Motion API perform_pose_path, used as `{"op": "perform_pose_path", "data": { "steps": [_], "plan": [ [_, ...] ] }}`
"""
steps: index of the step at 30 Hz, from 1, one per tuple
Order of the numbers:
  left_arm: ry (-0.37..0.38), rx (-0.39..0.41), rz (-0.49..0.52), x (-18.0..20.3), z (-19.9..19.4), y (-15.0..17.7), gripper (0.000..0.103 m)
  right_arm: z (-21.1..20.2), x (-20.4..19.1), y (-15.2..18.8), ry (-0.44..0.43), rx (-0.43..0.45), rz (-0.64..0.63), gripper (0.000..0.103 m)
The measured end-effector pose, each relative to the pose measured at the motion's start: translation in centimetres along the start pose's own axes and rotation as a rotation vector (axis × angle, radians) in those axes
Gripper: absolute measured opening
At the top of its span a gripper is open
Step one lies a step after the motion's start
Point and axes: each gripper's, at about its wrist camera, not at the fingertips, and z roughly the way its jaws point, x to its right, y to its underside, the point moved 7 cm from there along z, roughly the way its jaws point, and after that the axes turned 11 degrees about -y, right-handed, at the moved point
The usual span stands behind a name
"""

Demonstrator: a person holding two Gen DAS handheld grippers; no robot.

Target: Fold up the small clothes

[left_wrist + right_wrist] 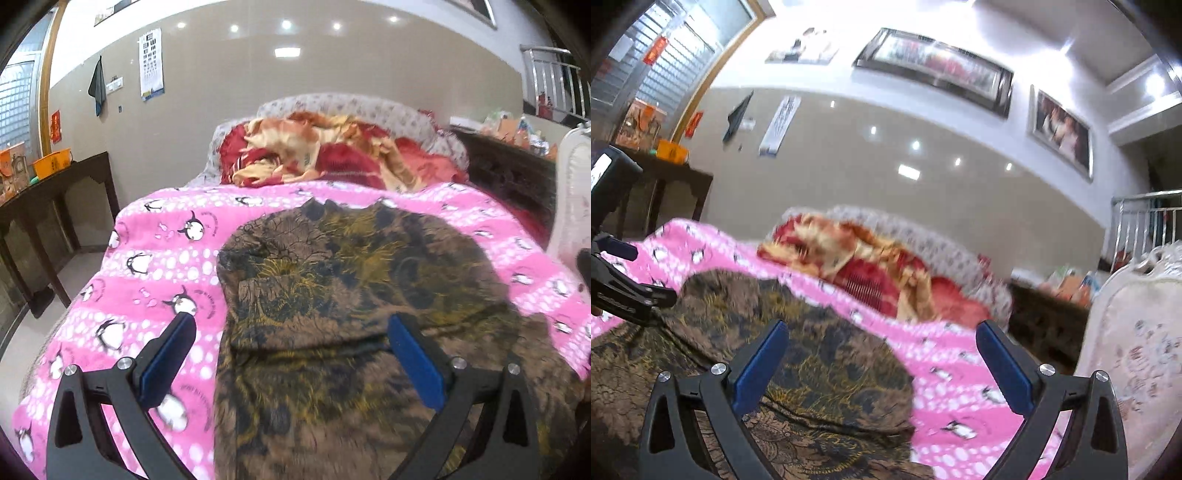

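Pink blanket [155, 266]: one brown shirt [351, 280] (two tongs gaping).

Each claw is built from black angular arms with triangular cut-outs. The left claw [291, 323] and the right claw [882, 330] are each fitted with two flat blue pads [168, 363] [1006, 369]. Round silver screws [125, 363] [718, 368] are set at the finger joints.

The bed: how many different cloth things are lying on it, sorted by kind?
Brown patterned garment: 1
Pink penguin blanket: 1
Red and gold blanket, bunched at the far end: 1
Flowered grey cover behind it: 1
Total: 4
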Motion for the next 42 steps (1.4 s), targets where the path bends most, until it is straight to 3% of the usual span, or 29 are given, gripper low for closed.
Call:
{"op": "perform_pose_path", "data": {
  "steps": [6,11,14,18,22,28,33,37,42],
  "plan": [
    [0.04,-0.031,-0.014,-1.9,-4.0,1.3,0.103,-3.9,-1.4,-0.8,-0.011,0.031,-0.083,0.103],
    [0.02,-0.064,0.002,-3.9,-5.7,3.2,0.103,-5.7,-1.7,-0.7,-0.087,-0.007,-0.013,0.103],
    [0.018,-0.099,-0.025,-5.6,-6.0,4.5,0.103,-5.7,-1.7,0.4,-0.164,-0.085,0.059,0.103],
    [0.009,-0.181,-0.089,-8.0,-5.2,6.6,0.103,-5.7,-1.6,2.3,-0.287,-0.192,0.187,0.103],
    [-0.001,-0.251,-0.128,-9.3,-4.6,8.5,0.103,-5.3,-0.7,4.5,-0.352,-0.273,0.337,0.103],
    [0.006,-0.306,-0.142,-10.2,-4.5,10.6,0.103,-4.0,2.5,7.7,-0.359,-0.364,0.591,0.103],
    [0.038,-0.369,-0.131,-9.7,-4.9,12.5,0.103,-3.1,3.8,9.6,-0.431,-0.425,0.785,0.103],
    [0.078,-0.422,-0.133,-9.3,-5.5,14.0,0.103,-2.5,4.8,12.4,-0.496,-0.491,1.046,0.103],
    [0.088,-0.433,-0.082,-8.7,-6.5,15.4,0.103,-2.9,6.4,14.8,-0.516,-0.508,1.267,0.103]
  ]
}}
